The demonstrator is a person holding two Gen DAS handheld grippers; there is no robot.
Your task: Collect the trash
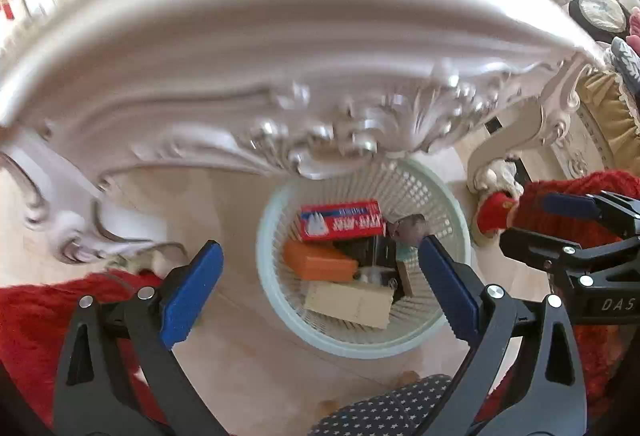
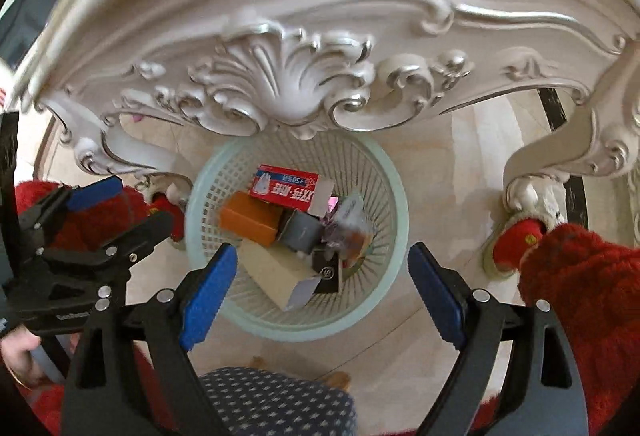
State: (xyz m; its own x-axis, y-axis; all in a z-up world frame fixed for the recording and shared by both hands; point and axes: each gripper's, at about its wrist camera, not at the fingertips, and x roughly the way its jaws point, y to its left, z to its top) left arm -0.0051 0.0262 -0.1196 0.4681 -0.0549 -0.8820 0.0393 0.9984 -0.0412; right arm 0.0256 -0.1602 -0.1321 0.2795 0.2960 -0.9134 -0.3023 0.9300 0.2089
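Both tongs (image 1: 320, 284) (image 2: 320, 292) agape above the trash-filled basket (image 1: 448, 204) (image 2: 384, 172).

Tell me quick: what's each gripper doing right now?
Left gripper: open, holding nothing, above the basket.
Right gripper: open, holding nothing, above the same basket.

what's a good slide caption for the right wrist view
Open right hand-held gripper above a pale mesh wastebasket of discarded boxes, under an ornate white table.

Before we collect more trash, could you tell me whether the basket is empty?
Not empty: the basket holds a red box, an orange box and other trash.
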